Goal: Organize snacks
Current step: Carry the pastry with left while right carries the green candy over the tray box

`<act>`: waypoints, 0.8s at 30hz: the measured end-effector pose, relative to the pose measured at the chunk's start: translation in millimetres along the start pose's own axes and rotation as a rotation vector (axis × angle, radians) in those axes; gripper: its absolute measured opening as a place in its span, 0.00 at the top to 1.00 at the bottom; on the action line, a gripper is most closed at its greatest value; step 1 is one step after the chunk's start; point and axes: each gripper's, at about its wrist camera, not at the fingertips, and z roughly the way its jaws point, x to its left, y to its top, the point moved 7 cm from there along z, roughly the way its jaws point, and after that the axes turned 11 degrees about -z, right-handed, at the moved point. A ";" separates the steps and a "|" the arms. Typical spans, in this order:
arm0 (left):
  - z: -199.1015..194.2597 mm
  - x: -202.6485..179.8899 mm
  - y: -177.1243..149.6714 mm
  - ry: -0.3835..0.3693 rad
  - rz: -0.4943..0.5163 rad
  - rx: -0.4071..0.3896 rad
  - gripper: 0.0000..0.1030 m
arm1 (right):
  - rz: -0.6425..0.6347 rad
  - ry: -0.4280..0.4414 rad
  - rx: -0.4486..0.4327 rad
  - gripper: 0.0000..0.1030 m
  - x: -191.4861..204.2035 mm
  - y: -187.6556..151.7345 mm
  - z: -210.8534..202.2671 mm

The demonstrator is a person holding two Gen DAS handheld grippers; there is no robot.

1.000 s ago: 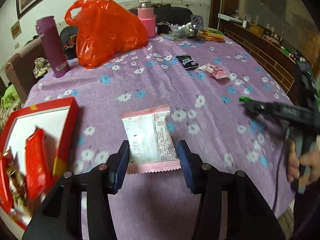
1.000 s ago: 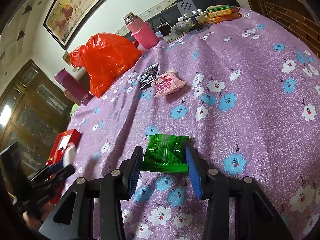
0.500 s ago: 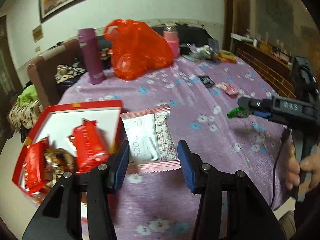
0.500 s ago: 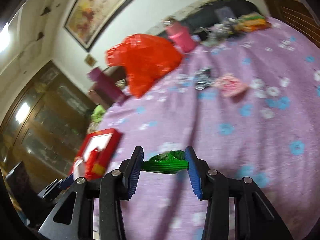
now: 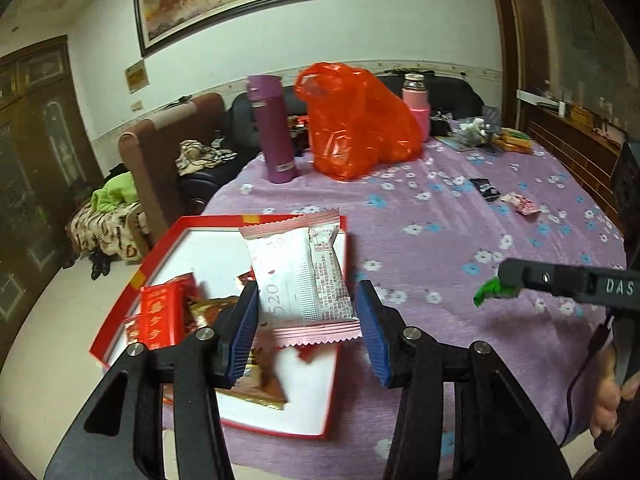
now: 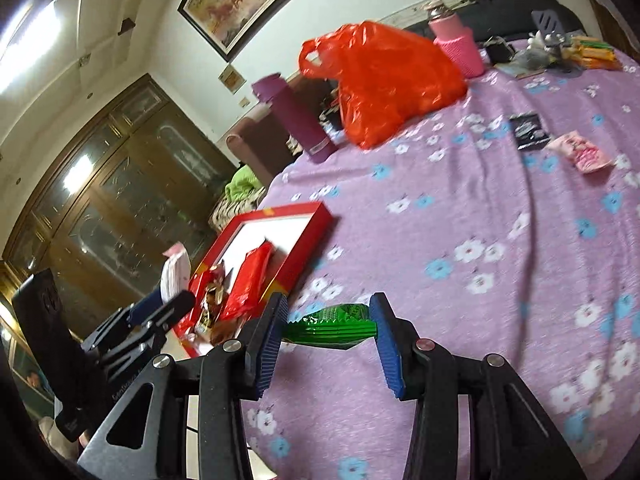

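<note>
My left gripper (image 5: 306, 320) is shut on a white and pink snack packet (image 5: 300, 276) and holds it above the red box (image 5: 336, 396), which has a white floor and holds red and gold snacks (image 5: 160, 316). My right gripper (image 6: 330, 332) is shut on a green snack packet (image 6: 332, 324) and holds it above the purple flowered tablecloth, to the right of the red box (image 6: 308, 236). The green packet (image 5: 490, 290) also shows in the left wrist view, in the right gripper's tip. The left gripper with its packet (image 6: 176, 272) shows in the right wrist view beside the box.
On the table stand a purple flask (image 5: 272, 132), an orange plastic bag (image 5: 356, 128) and a pink bottle (image 5: 416, 104). A black packet (image 5: 486, 189) and a pink packet (image 5: 522, 205) lie at the right. More clutter lies at the far edge. A sofa stands behind.
Both grippers have lifted their packets off the table and moved left. The white and pink packet now hangs over the red box, and the green packet is off the cloth near the box.
</note>
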 end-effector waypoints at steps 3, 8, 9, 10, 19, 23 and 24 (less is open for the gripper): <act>-0.1 9.6 0.4 0.011 -0.020 -0.003 0.54 | -0.004 0.013 0.013 0.57 7.1 -3.9 4.9; 2.1 32.3 2.2 0.037 -0.062 -0.006 0.54 | -0.022 0.025 0.015 0.57 18.7 -0.6 7.7; 3.6 38.2 2.8 0.044 -0.075 -0.005 0.54 | -0.027 0.025 0.015 0.57 20.7 0.0 8.7; 4.1 41.2 2.8 0.048 -0.081 -0.004 0.54 | -0.033 0.026 0.019 0.57 23.3 1.1 10.9; 19.7 64.1 11.8 0.094 -0.088 -0.006 0.54 | -0.108 0.040 0.086 0.57 59.1 24.0 64.8; 19.8 62.8 20.4 0.104 -0.068 -0.015 0.54 | -0.109 0.078 0.076 0.57 78.4 33.4 83.3; 17.4 61.3 22.7 0.107 -0.060 -0.024 0.54 | -0.111 0.090 0.070 0.57 83.8 34.5 85.7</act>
